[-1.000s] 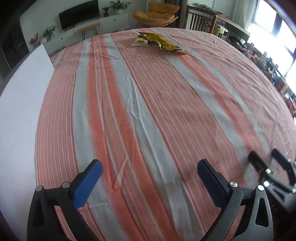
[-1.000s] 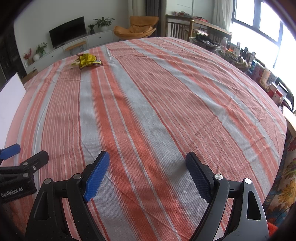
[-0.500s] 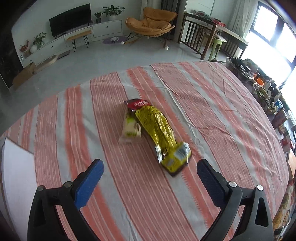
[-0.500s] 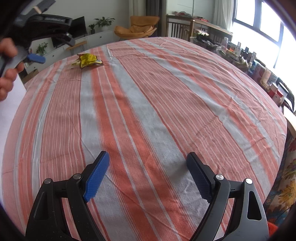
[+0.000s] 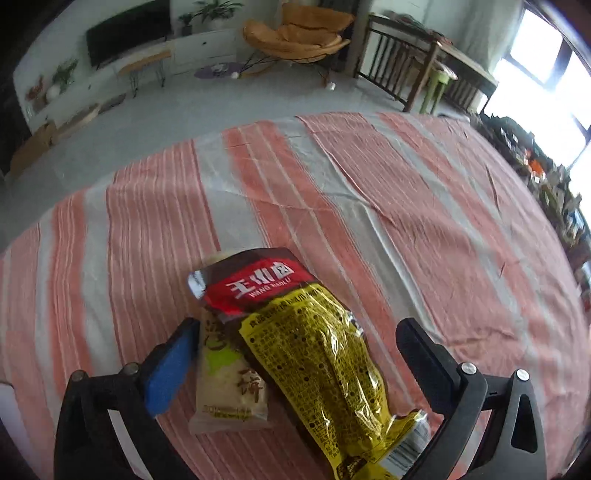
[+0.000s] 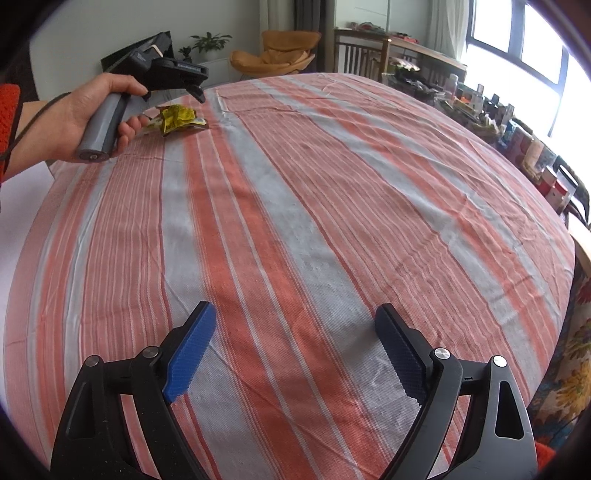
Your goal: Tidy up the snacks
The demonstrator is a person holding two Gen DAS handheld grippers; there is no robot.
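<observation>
A yellow snack bag with a red top (image 5: pixel 314 354) lies on the striped tablecloth (image 5: pixel 424 229), partly over a pale cream snack packet (image 5: pixel 227 391). My left gripper (image 5: pixel 295 350) is open, its fingers straddling both packets just above them. In the right wrist view the same yellow bag (image 6: pixel 177 117) shows far off, with a hand (image 6: pixel 70 125) holding the left gripper tool over it. My right gripper (image 6: pixel 295 347) hangs open over bare cloth near the table's front, nothing between its fingers.
A white board (image 6: pixel 22 206) lies along the table's left edge. Boxes and bottles (image 6: pixel 517 136) crowd a ledge beyond the right edge. Past the far edge are a floor, an orange chair (image 5: pixel 295 33), a wooden chair and a TV cabinet.
The left gripper travelled from the near side of the table across to the far end and dropped down over the two packets. The right gripper stayed put.
</observation>
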